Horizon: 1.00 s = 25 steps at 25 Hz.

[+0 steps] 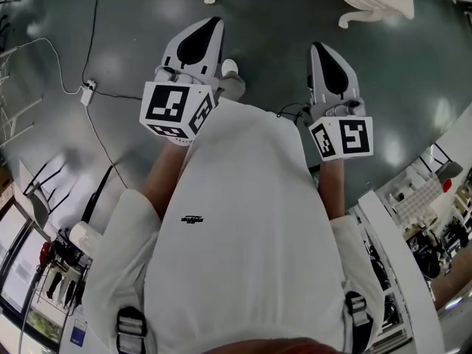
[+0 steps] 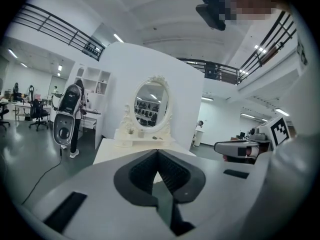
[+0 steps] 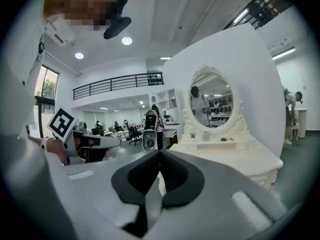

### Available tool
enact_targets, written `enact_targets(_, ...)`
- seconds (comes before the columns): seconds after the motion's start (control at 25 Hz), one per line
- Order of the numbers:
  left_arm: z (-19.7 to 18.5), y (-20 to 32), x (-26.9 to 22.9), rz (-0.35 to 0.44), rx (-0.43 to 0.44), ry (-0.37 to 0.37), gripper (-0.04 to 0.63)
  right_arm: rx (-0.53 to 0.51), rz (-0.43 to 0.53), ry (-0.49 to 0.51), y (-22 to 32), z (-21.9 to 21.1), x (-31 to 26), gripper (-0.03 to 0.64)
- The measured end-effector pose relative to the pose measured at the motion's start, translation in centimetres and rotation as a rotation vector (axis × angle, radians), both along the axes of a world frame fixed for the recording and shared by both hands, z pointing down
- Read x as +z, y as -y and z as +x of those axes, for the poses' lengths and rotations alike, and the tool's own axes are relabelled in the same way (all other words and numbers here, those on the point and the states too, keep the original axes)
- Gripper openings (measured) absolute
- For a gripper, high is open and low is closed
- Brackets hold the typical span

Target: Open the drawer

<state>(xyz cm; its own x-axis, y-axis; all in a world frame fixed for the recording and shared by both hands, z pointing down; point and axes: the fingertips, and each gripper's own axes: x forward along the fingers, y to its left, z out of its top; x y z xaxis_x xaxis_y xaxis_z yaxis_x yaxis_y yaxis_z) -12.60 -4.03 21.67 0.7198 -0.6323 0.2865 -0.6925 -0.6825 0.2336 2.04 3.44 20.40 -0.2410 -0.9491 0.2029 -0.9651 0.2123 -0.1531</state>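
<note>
Two grippers ride out in front of me, side by side and well apart: the left gripper and the right gripper, each clenched tip to tip with nothing between the dark pads, as each gripper's own view shows. Ahead of both stands the white carved dressing table, its curved legs at the top edge of the head view. The drawer I am after I cannot pick out on it from here. Between the jaw tips and the table's front edge lies open, glossy dark grey floor, so I have free room straight ahead. An oval white-framed mirror stands upright at the back of the tabletop, with a few small items at its foot and a tall white partition wall behind it. Off to my left a thin black cable trails across the floor to a small white plug block, clear of the straight line forward. To my right a long white counter edge runs close beside my arm. Beyond the table a standing person waits next to a grey upright machine, well apart from me
</note>
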Motion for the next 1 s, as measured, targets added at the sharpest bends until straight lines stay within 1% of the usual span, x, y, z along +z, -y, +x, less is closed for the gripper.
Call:
enact_targets(0.16,-2.4,2.9,1.3,-0.019,0.018,-0.001,0.008,-0.023,-0.025,-0.013,3.7,-2.4,0.9,0.011)
enact_targets(0.32,-3.9,4.8,2.4,-0.041,0.015,-0.014,0.008,-0.033,-0.033,-0.023,6.3,-4.1,1.0,0.011)
enact_targets(0.44,-4.4,5.6,2.4,-0.047,0.008,-0.03,0.008,-0.032,-0.041,-0.027,7.1,-4.6,1.0,0.011)
enact_targets(0.64,-4.3,6.1,2.8,-0.064,-0.001,-0.04,0.008,-0.043,-0.066,-0.036,8.1,-4.1,1.5,0.011)
enact_targets(0.76,-4.4,6.5,3.0,-0.064,-0.022,-0.038,0.008,-0.081,-0.071,-0.045,8.9,-4.3,1.7,0.011)
enact_targets(1.0,-3.6,7.5,2.9,-0.054,-0.113,-0.015,0.008,-0.184,-0.049,-0.033,11.6,-3.1,1.7,0.011)
